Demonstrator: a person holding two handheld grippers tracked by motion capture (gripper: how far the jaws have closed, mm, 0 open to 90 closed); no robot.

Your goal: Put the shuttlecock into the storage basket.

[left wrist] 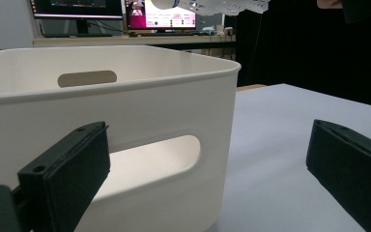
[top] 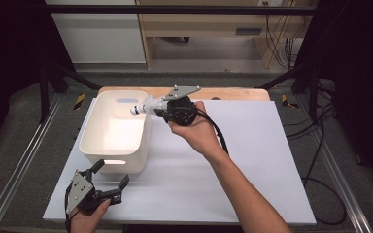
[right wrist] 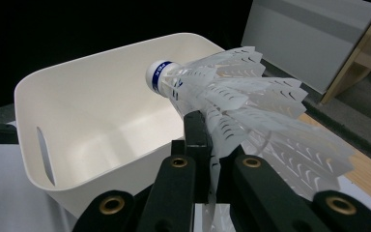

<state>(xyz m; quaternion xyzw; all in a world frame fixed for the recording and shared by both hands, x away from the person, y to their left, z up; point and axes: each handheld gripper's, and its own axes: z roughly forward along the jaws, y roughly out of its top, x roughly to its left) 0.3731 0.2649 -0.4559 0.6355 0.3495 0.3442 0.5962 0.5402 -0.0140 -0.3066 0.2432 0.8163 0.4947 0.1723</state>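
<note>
A white feather shuttlecock (top: 145, 106) with a blue-banded cork hangs over the right rim of a white plastic bin (top: 90, 121). My right gripper (top: 159, 110) is shut on its feather skirt, held up in a hand. In the right gripper view the shuttlecock (right wrist: 232, 92) points cork-first toward the bin (right wrist: 92, 111), and the jaws of my right gripper (right wrist: 207, 140) pinch the feathers. My left gripper (top: 110, 175) rests low by the bin's front right corner, open with nothing between its jaws. From the left gripper (left wrist: 207, 164) view, the bin wall with its handle slot (left wrist: 164, 106) is close ahead, and the shuttlecock (left wrist: 212, 6) shows at the top edge.
The bin stands on a white board (top: 252, 160) laid over a wooden table (top: 233, 93). A black cable (top: 223, 141) trails along the right forearm. Metal rails run along both sides. Monitors (left wrist: 164, 14) stand behind the bin.
</note>
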